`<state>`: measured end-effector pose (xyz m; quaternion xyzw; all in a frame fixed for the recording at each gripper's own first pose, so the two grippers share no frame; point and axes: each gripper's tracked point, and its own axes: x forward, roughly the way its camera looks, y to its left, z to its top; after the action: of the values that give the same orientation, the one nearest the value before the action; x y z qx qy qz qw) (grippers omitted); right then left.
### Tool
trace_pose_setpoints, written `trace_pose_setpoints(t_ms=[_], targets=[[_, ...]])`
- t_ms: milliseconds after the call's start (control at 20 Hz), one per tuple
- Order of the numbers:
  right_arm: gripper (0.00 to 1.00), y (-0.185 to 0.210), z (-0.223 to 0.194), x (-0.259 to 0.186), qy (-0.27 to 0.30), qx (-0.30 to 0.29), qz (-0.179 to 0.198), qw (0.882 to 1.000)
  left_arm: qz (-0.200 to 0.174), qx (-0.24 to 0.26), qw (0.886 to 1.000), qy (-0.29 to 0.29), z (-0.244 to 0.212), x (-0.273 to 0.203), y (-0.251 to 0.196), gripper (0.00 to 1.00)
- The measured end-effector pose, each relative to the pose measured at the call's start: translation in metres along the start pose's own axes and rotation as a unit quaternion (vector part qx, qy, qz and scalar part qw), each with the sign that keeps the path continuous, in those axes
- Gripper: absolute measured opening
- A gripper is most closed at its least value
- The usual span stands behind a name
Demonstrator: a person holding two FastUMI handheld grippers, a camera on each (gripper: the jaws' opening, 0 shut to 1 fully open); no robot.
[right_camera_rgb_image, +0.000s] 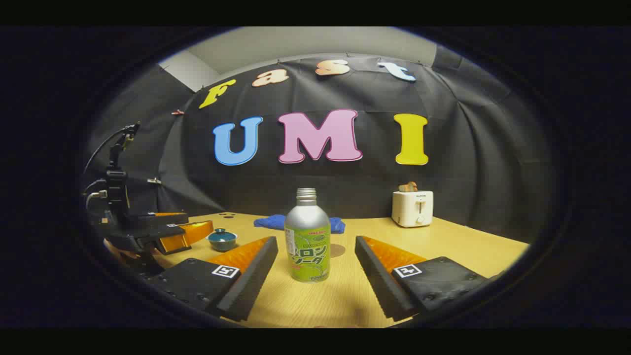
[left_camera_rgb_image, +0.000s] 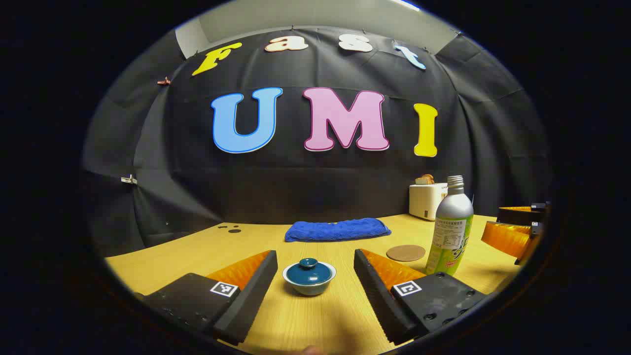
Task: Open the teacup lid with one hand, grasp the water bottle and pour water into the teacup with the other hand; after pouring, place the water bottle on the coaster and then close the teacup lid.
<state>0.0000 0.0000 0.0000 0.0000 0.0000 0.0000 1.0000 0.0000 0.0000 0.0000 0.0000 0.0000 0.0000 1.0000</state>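
I've got the left gripper (left_camera_rgb_image: 315, 268) lined up on the teacup (left_camera_rgb_image: 309, 277), fingers wide apart, lid (left_camera_rgb_image: 308, 271) on and untouched. My right gripper (right_camera_rgb_image: 315, 268) faces the bottle (right_camera_rgb_image: 307, 235), fingers just as wide, nothing held. The bottle stands upright on the table (right_camera_rgb_image: 463, 249), uncapped as far as I can tell, coaster (left_camera_rgb_image: 405, 253) just beside it. So I judge this the very start: approach. Next I need to ease the left forward and down, pinch the lid's knob, lift straight off.

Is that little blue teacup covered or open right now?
Covered. The teacup has its dark blue lid seated on the rim, knob up, between the open left gripper fingers, untouched.
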Motion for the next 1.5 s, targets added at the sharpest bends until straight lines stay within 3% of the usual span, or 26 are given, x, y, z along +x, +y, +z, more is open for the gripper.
trace_pose_setpoints(t_ms=[700, 1150, 1500], targets=[[0.98, 0.007, -0.018, 0.013, 0.031, 0.002, 0.008, 0.999, 0.016, -0.017, 0.999, 0.021, -0.009, 0.003, 0.009, 0.99], [0.98, 0.006, -0.018, 0.012, 0.031, 0.002, 0.012, 0.999, 0.063, -0.012, 0.998, 0.027, -0.011, 0.000, 0.021, 0.99], [0.98, 0.008, -0.023, 0.015, 0.044, 0.005, 0.023, 0.999, 0.019, -0.011, 0.999, 0.028, -0.011, 0.015, 0.009, 0.98]])
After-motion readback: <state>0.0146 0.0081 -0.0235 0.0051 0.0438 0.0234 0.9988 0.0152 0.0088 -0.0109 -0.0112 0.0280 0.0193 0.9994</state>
